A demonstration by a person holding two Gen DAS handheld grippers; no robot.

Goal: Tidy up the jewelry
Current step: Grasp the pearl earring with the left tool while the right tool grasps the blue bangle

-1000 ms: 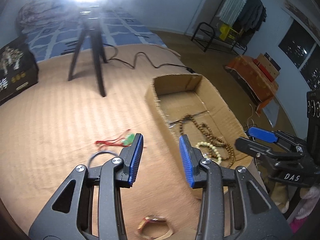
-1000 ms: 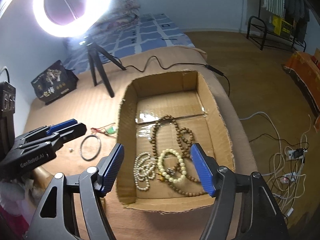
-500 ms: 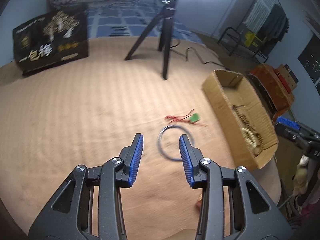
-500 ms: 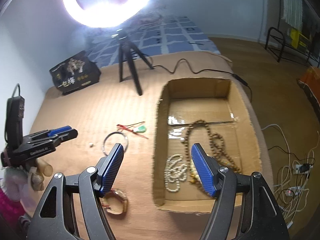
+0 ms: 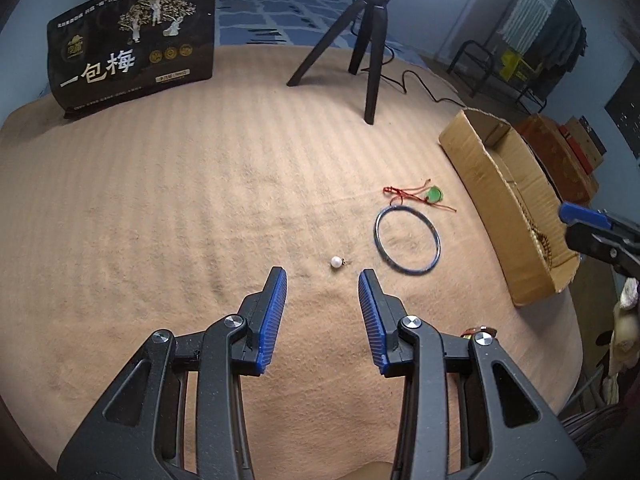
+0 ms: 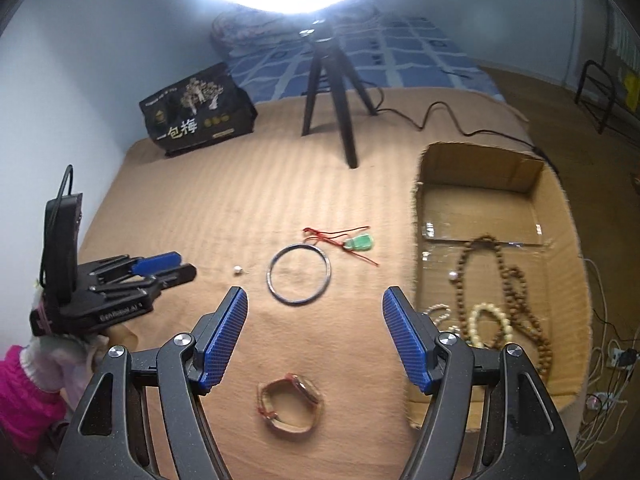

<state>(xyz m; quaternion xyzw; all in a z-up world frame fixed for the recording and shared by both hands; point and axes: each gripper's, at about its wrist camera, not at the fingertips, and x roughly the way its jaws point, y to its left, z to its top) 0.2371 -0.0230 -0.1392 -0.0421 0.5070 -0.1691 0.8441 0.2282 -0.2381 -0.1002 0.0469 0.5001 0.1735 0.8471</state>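
Note:
A small white pearl [image 5: 336, 262] lies on the tan blanket just ahead of my open, empty left gripper [image 5: 322, 285]; it also shows in the right wrist view [image 6: 237, 269]. A dark thin bangle [image 5: 407, 239] [image 6: 299, 273] lies to its right, and a green pendant on red cord [image 5: 433, 194] [image 6: 360, 243] lies beyond that. A tan-strapped watch [image 6: 291, 403] lies between and below the fingers of my open, empty right gripper [image 6: 314, 304]. The cardboard box [image 6: 558, 216] [image 5: 492, 184] at the right holds brown and cream bead strands [image 6: 498, 312].
A black tripod [image 5: 370, 36] [image 6: 332, 92] with a cable stands at the back of the blanket. A black printed bag [image 5: 132, 36] [image 6: 198, 110] stands back left. A wall rises at the left. Cables and a power strip [image 6: 616, 356] lie on the floor right of the box.
Both grippers have swung left, away from the box toward the open blanket. The pearl now lies just ahead of my left gripper, and the watch sits under my right gripper.

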